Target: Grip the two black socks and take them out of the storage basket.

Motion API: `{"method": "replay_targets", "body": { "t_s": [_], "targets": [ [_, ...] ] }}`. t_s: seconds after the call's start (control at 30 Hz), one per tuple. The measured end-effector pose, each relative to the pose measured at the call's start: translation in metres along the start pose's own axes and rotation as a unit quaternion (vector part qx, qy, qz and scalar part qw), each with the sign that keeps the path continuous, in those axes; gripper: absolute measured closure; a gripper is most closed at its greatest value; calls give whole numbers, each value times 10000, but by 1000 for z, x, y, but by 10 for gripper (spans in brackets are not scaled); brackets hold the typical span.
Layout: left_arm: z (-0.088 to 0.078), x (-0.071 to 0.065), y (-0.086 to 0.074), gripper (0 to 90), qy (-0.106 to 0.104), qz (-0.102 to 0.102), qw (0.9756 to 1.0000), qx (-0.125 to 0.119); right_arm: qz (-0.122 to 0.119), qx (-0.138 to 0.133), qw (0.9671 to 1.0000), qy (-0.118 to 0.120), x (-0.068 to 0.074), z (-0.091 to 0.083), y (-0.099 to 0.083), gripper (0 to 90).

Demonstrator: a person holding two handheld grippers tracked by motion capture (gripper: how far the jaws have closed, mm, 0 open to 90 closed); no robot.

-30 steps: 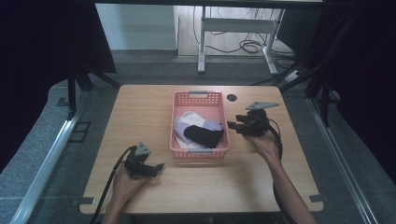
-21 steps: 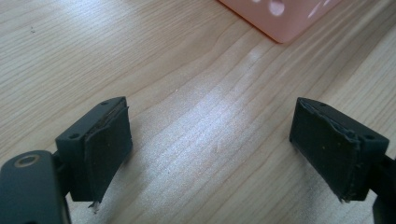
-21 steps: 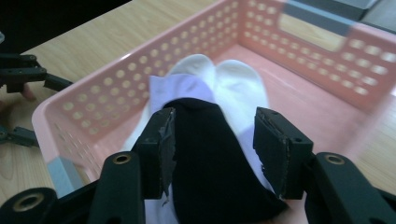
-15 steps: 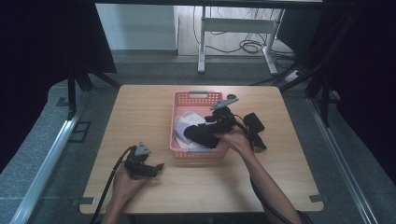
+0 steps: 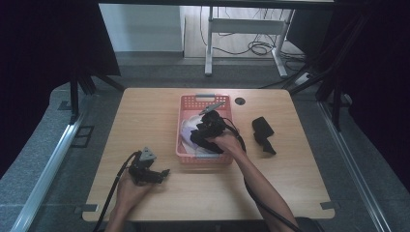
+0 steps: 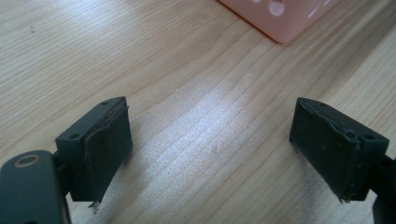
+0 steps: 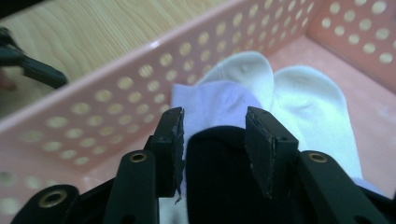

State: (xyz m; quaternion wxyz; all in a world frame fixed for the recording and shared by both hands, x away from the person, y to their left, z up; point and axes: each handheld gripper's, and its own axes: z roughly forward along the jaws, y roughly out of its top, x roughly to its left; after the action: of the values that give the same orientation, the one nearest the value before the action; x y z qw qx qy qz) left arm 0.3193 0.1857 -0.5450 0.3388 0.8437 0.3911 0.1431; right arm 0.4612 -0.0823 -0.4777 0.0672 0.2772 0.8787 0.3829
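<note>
Black sock in basket: a black sock (image 7: pixel 219 179) lay inside the pink basket (image 5: pixel 186 128) at the centre of the high view, on top of a pale lilac sock (image 7: pixel 208 105) and beside a white pair (image 7: pixel 299 105).
Right gripper: the right gripper (image 7: pixel 214 123) was down in the basket, its jaws partly apart on either side of the black sock's upper edge; whether the pads (image 7: pixel 170 144) were actually pinching the fabric could not be told.
Right hand: the person's right hand (image 5: pixel 227 141) held that gripper over the basket's near half in the high view, forearm running in from the lower right of the frame.
Basket: it stood on the wooden table (image 5: pixel 145 111), perforated walls pink, a grey handle at its far rim.
Loose garment: a second black sock (image 5: pixel 262 133) lay flat on the table right of the basket, well apart from it.
Left gripper: the left gripper (image 6: pixel 212 140) rested low over bare tabletop at the lower left of the high view, jaws spread wide with nothing between them; a corner of the basket showed at the top of the left gripper view.
Left hand: the left hand (image 5: pixel 130 186) gripped it from the bottom edge of the frame.
</note>
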Motion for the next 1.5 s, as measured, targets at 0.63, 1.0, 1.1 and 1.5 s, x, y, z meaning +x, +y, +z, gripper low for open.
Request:
{"method": "replay_targets", "body": {
  "t_s": [0.63, 1.0, 1.1, 1.5],
  "targets": [
    [0, 0, 0, 127, -4, -10, 10000, -6, -15, 904, 9957, -212, 2, 25, -5, 866],
    [0, 0, 0, 127, -1, -1, 10000, -4, 116, 64, 9995, -274, 4, -14, 13, 876],
    [0, 0, 0, 127, -5, -10, 10000, -11, 70, -144, 9996, -227, 7, -26, 19, 876],
    [0, 0, 0, 127, 8, 1, 10000, -6, -7, -654, 9977, -149, 15, -69, 42, 875]
  ]
}}
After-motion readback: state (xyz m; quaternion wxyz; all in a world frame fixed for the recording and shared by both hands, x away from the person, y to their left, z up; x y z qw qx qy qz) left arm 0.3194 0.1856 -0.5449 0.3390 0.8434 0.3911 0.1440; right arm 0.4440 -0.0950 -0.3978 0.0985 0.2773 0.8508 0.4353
